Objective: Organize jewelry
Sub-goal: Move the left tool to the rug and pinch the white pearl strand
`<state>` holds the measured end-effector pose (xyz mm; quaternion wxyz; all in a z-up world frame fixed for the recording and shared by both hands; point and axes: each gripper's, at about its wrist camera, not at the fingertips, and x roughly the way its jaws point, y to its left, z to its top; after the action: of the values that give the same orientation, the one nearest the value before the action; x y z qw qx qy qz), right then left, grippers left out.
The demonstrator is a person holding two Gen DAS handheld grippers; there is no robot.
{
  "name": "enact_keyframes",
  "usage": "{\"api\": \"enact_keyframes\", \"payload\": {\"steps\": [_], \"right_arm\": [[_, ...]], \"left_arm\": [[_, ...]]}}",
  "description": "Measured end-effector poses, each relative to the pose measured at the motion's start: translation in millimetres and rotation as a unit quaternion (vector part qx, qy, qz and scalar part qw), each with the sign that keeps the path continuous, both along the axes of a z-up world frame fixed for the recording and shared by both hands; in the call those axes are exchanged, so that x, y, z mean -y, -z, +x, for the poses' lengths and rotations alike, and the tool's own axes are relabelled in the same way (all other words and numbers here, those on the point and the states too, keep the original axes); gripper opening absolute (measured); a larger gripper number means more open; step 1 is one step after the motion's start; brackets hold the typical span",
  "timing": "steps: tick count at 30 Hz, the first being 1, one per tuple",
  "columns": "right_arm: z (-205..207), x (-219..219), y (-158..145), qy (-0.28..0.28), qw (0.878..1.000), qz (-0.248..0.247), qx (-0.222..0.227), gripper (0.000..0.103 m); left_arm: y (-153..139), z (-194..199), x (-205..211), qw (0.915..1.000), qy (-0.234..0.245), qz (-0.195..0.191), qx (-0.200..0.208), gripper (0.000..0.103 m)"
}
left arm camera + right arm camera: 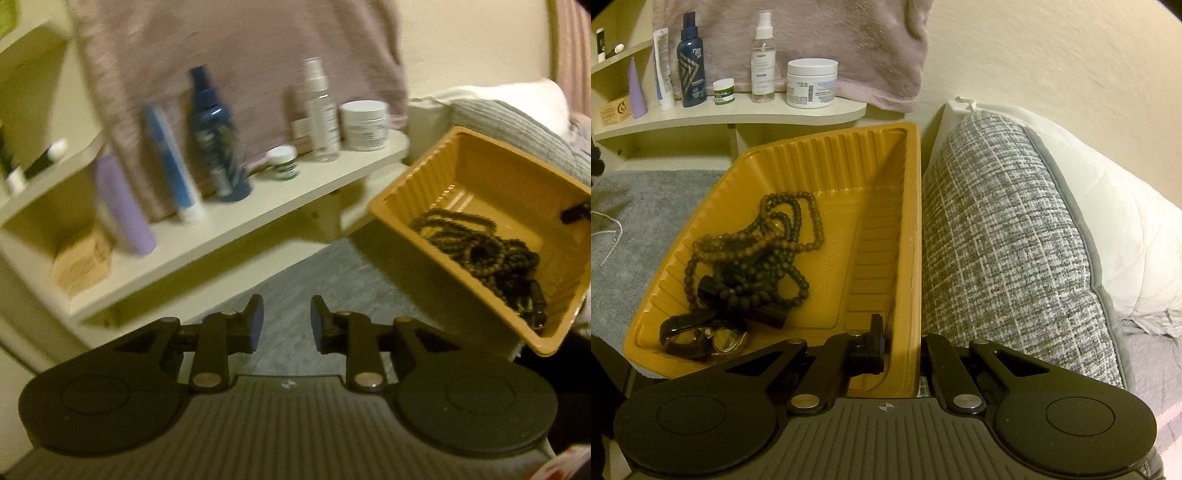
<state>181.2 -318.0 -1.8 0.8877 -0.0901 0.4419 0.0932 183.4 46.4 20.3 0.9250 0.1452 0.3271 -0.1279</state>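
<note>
A mustard-yellow ribbed plastic tray (849, 177) sits tilted above a grey towel-covered surface (646, 206), just left of a grey-and-white woven cushion (1015, 236). The right gripper (903, 345) is clamped on the tray's near right wall, one finger inside the tray and one outside it. Inside the tray, towards its near left, lies a tangled heap of dark brown beaded necklaces (764, 258), and nearer still, in the left corner, a wristwatch with a black strap (698, 338). A thin silver chain (609, 236) lies on the grey surface at the far left. The left gripper (286, 323) is released, its jaws apart with nothing between them, hovering over the grey surface to the left of the tray; its view is blurred. Beyond, a cream wall shelf (738, 114) holds bottles and jars, among them a dark blue spray bottle (690, 66) and a white tub (812, 83), below a hanging pink towel (849, 48).
</note>
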Motion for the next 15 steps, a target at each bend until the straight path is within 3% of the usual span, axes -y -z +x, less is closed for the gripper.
{"api": "enact_keyframes", "payload": {"steps": [15], "right_arm": [[-0.4,1.3,1.9,0.004,1.000,-0.001,-0.002,0.004]], "left_arm": [[46.9,-39.1,-48.2,0.9918,-0.114,-0.058,0.008,0.037]]}}
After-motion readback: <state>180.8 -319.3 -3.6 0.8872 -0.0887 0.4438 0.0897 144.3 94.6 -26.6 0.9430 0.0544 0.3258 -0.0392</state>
